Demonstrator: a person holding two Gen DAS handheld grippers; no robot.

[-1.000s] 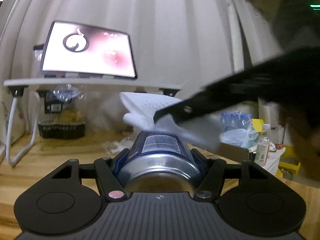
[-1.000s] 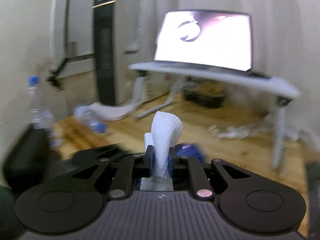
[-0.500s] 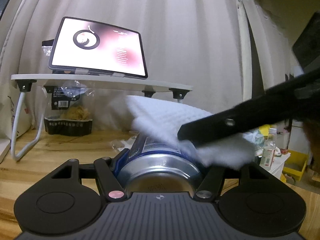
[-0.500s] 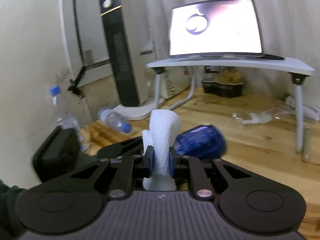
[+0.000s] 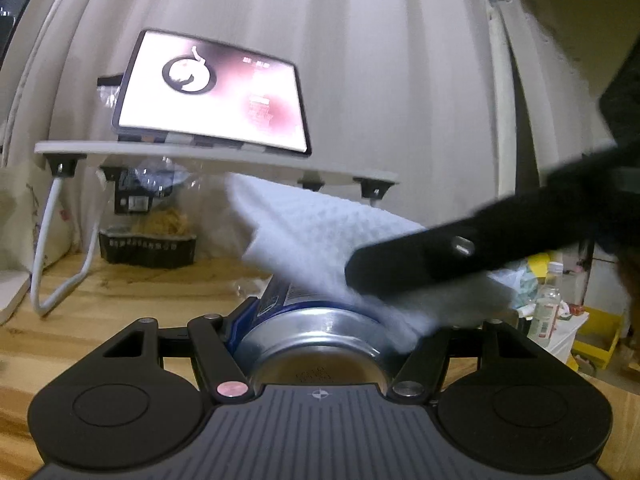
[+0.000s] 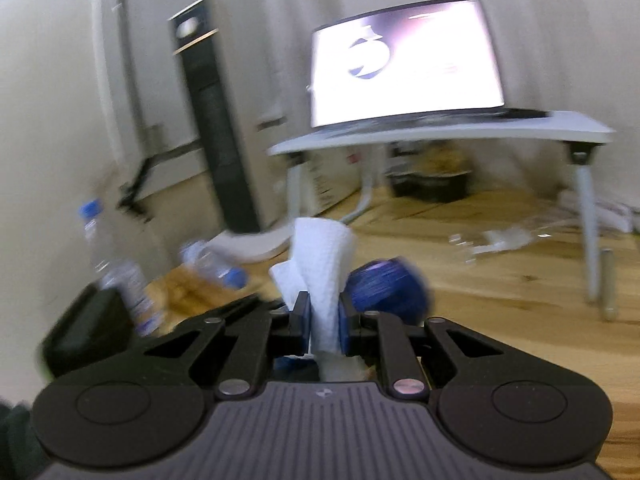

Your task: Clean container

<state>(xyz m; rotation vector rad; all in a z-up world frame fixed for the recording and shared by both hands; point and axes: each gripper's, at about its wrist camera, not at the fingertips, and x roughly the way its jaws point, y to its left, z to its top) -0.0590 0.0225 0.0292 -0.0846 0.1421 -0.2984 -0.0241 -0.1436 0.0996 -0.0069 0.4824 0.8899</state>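
A blue drinks can (image 5: 312, 320) with a silver base lies lengthwise between the fingers of my left gripper (image 5: 320, 312), which is shut on it. A white paper towel (image 5: 324, 240) drapes over the can's upper right side, pressed there by a black finger (image 5: 440, 256) of the right gripper. In the right wrist view my right gripper (image 6: 324, 312) is shut on the folded paper towel (image 6: 324, 264), which sticks up between the blue pads. The blue can (image 6: 384, 284) shows blurred just right of the towel.
A lit tablet (image 5: 212, 92) stands on a white lap table (image 5: 216, 164) over the wooden surface (image 5: 120, 300). A black tower unit (image 6: 216, 128) and plastic bottles (image 6: 120, 264) are at the left of the right wrist view. Clutter and bottles (image 5: 548, 312) sit far right.
The right gripper with the towel has slid along the can toward its base, and the towel now covers more of the can's right side. The left gripper kept its hold on the can.
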